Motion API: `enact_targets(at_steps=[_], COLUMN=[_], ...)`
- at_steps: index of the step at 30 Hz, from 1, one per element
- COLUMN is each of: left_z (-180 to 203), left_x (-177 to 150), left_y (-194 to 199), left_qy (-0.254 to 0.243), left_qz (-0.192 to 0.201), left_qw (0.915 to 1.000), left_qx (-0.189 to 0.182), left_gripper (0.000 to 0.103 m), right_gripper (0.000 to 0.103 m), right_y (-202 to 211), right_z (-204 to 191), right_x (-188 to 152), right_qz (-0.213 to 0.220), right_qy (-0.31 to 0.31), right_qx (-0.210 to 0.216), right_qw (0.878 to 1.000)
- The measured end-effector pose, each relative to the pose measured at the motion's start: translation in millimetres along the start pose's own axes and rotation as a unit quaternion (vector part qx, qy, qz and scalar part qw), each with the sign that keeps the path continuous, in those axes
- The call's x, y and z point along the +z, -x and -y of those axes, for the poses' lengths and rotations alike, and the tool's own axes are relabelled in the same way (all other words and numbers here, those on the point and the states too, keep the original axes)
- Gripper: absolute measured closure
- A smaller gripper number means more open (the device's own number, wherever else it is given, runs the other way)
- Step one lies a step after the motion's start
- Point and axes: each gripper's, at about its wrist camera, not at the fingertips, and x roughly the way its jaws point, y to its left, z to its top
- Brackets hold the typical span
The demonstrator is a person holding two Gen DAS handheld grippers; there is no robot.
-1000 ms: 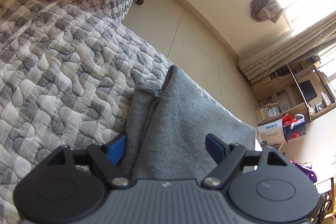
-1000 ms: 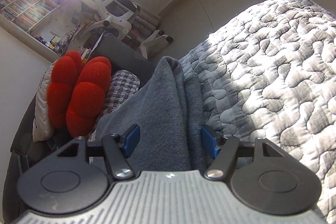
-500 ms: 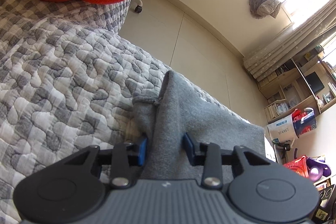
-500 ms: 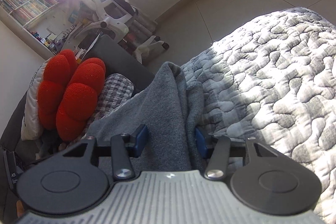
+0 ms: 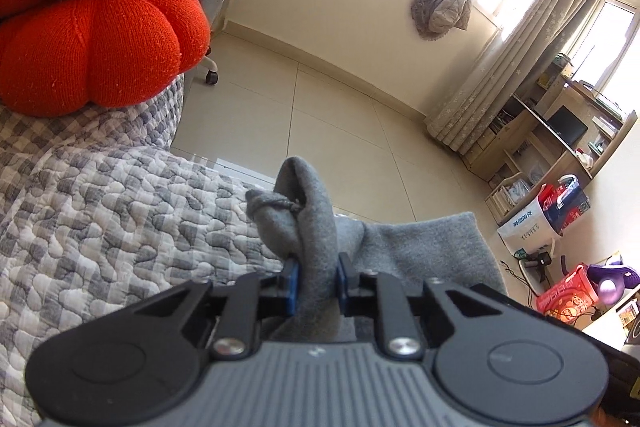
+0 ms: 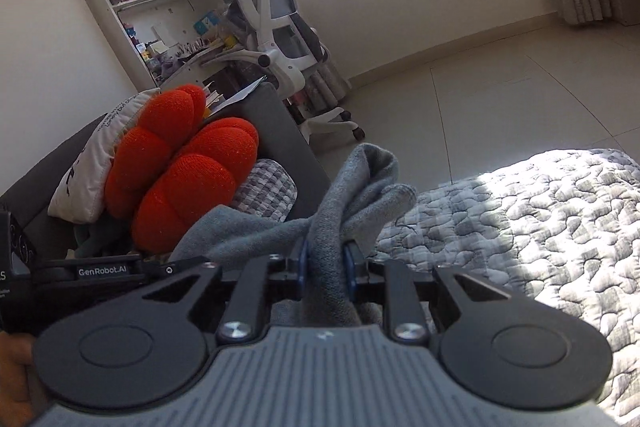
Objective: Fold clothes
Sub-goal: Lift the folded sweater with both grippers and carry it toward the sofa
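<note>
Since 1 s ago both grippers have closed & lifted: left gripper and right gripper each pinch a bunched edge of the grey garment, raised above the quilt, prob. to carry one end over for a fold.

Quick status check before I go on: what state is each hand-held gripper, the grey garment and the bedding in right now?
Left hand-held gripper: shut on a bunched fold of the grey garment.
Right hand-held gripper: shut on another bunched fold of it.
Grey garment: pinched at two places, lifted, creased, not yet folded flat.
Quilt: spread over the bed, under the garment.
Red cushion: resting at the head end, untouched.
</note>
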Motion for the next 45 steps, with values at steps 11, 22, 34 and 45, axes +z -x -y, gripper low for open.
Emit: enact_targets(at_steps=[11, 22, 34, 45], left_z=[40, -35, -77, -60], left_x=[-12, -3, -19, -26], left_y=[8, -1, -18, -28], left_qy=[-0.024, 0.043, 0.144, 0.12], left_qz=[0.003, -0.034, -0.104, -0.091], left_qw=[0.9994, 0.997, 0.9834, 0.9882], left_qx=[-0.023, 0.055, 0.037, 0.026], left_gripper=[0.092, 0.079, 0.04, 0.031], right_gripper=[0.103, 0.086, 0.026, 0.025], right_y=[-7, -8, -11, -24], right_z=[-50, 16, 81, 70], right_x=[-3, -7, -14, -23], right_qz=[-0.002, -0.042, -0.086, -0.074], right_qy=[0.07, -0.041, -0.181, -0.143], right_qx=[0.021, -0.018, -0.005, -0.003], right_qw=[0.997, 0.998, 0.98, 0.987])
